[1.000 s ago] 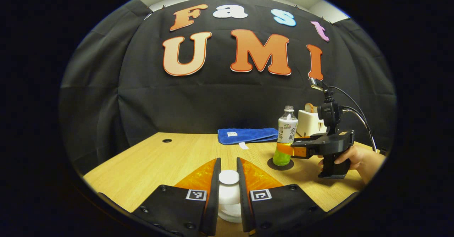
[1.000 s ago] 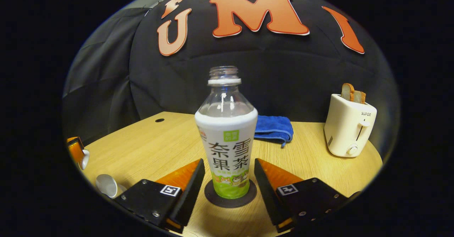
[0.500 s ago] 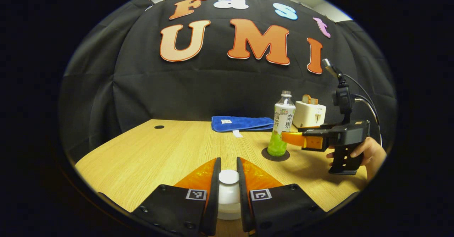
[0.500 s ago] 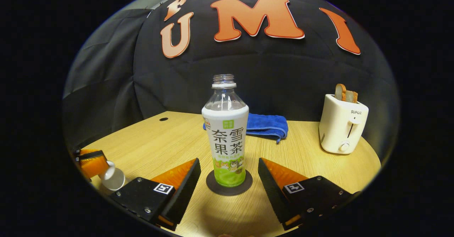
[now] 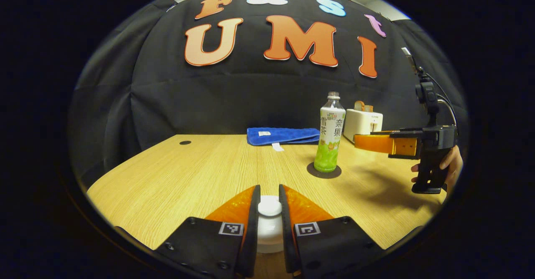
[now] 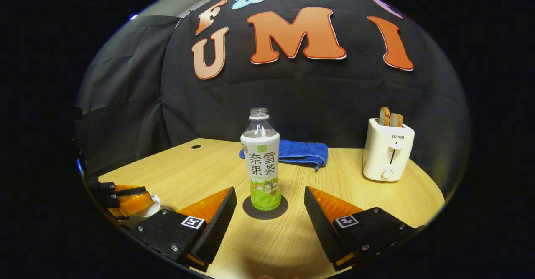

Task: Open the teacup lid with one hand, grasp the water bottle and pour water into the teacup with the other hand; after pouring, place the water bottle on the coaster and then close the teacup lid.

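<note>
Backing my right gripper [image 6: 269, 212] away, fingers wide apart, I'm leaving the water bottle [image 6: 261, 166] standing on the coaster [image 6: 265, 208] ahead between them. My left gripper [image 5: 269, 224] is clamping the teacup lid [image 5: 269, 208], lowering it; closing remains.

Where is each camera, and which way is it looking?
Left gripper view: rides on the left gripper, low over the table, facing the back wall; its fingers pinch the lid; a hand holds the right gripper far right.
Right gripper view: rides on the open right gripper, facing the bottle on its coaster.
Both share bottle, towel, toaster.
</note>
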